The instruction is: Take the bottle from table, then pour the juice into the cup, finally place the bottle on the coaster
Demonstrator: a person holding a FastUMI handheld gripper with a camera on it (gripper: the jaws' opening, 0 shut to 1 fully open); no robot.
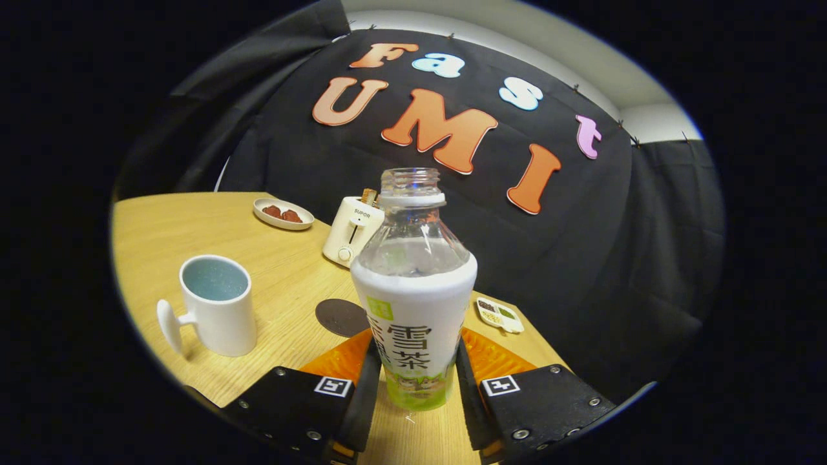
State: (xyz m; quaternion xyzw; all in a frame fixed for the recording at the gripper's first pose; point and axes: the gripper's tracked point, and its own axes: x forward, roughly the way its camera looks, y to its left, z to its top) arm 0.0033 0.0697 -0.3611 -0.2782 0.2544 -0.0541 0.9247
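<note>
Jaws narrow, clamped on bottle (413, 310), one finger pressing each side of lower label. Gripper (413, 387) holds bottle upright above bench (194, 219); cap off, neck open. Cup (216, 303), handle toward near bench edge, stands left of fingers, well apart from bottle. Dark round coaster (341, 316) lies on bench between cup and bottle, just ahead of left finger. Toaster (352, 229) and plate (283, 214) with reddish pieces near far bench edge. Small dish (499, 314) beside right bench edge.
</note>
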